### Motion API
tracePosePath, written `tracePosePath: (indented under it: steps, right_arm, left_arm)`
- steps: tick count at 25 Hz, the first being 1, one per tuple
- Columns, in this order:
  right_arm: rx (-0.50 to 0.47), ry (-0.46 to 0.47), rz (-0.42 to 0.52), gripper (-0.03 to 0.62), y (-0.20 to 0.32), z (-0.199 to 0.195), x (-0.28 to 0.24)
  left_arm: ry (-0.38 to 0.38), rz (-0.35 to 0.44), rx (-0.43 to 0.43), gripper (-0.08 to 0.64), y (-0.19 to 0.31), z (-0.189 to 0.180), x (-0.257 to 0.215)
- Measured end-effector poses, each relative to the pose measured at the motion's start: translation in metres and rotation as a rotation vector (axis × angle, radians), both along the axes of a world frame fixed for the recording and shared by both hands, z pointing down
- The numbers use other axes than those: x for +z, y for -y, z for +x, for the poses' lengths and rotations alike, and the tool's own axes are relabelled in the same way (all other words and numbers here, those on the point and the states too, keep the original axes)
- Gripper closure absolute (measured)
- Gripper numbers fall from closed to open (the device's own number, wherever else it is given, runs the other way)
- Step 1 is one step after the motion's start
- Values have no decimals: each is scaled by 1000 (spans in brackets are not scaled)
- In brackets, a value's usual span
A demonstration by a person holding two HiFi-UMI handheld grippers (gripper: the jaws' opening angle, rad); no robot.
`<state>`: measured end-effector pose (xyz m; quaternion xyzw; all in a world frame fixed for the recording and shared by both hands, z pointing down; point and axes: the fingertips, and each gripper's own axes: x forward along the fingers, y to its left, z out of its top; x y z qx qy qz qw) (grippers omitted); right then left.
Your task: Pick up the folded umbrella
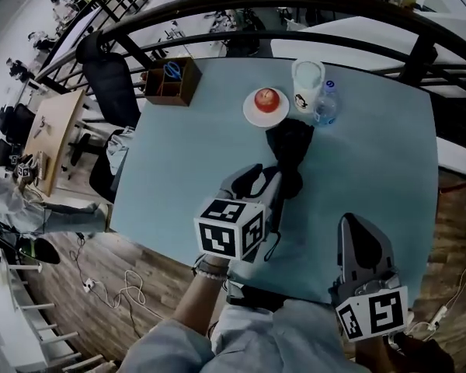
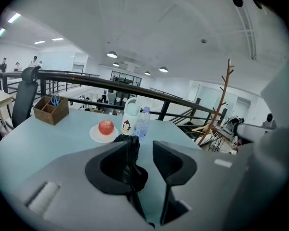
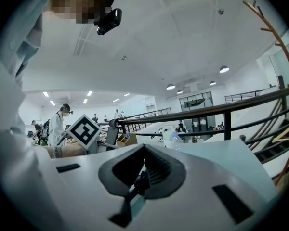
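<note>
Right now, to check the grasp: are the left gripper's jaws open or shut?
Open: on the left gripper the jaws stand apart, the folded umbrella between them with a gap beside it.

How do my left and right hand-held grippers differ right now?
The left hand-held gripper has its jaws apart; the right hand-held gripper has them together. The left has the folded umbrella between its jaws, not yet clamped; the right has nothing. The left reaches out over the table; the right sits by its near edge. Both are grey.
</note>
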<state>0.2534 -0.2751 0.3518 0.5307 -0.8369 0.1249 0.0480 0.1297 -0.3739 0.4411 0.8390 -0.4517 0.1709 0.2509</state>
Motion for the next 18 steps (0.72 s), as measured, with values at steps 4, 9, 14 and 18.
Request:
tracePosePath:
  steps: [4,9,14,18]
  right_arm:
    - [-29,9,-20,594,12,8,8]
    - [-34,33,-57,594,18,15,19]
    - [-47,44,-80,594,26,18,28]
    - [-49,32,-88,594,31,18,32]
  left_arm:
    - [76,-89,-4,373,20,10,29]
    - [159,-193,9,339,41,20,69]
    - [203,-303,23,336,62,29,110]
    - [228,-419,26,336,69,31,146]
